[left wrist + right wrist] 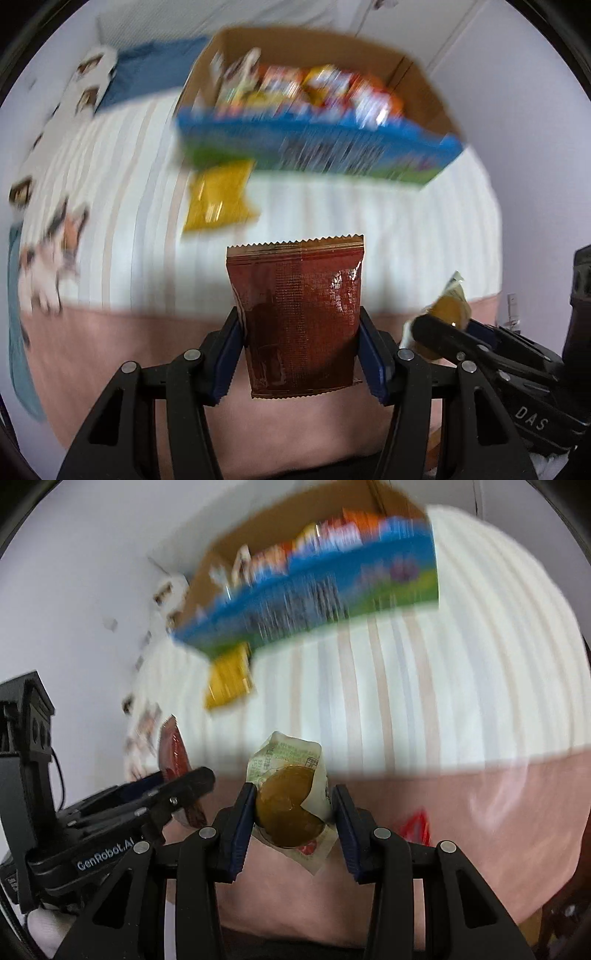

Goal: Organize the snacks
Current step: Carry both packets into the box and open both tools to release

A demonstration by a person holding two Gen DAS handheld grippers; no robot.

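The left gripper [301, 332] is clamped on a red-brown snack pouch [295, 310], its two blue pads pressing the pouch's side edges a little below the middle, so the bag stands upright with its crimped top seam toward 12 o'clock. The foil looks thin, glossy and light. It should buckle rather than resist, and a slick film like this could slide if the squeeze slackens, so a hold across the flat body near a seam seems safest.

The right gripper [293, 808] is closed on a small clear wrapper with a round brown cake [288, 805] inside, one pad bearing on the cake itself and the other on the loose film. The cake is probably soft and easy to crush, so it calls for light pressure, better taken by the wrapper's sealed edge than across the cake.

Each gripper shows in the other's view, at about 4 o'clock from the left and 8 o'clock from the right, so the two are carried side by side.

Farther out, toward 12 o'clock, a yellow bag [218, 199] lies on the striped bedcover [369, 221], just in front of a cardboard box [317, 144] with a blue printed front. The box is blurred, but it seems already full of bright packets, likely where both snacks belong.
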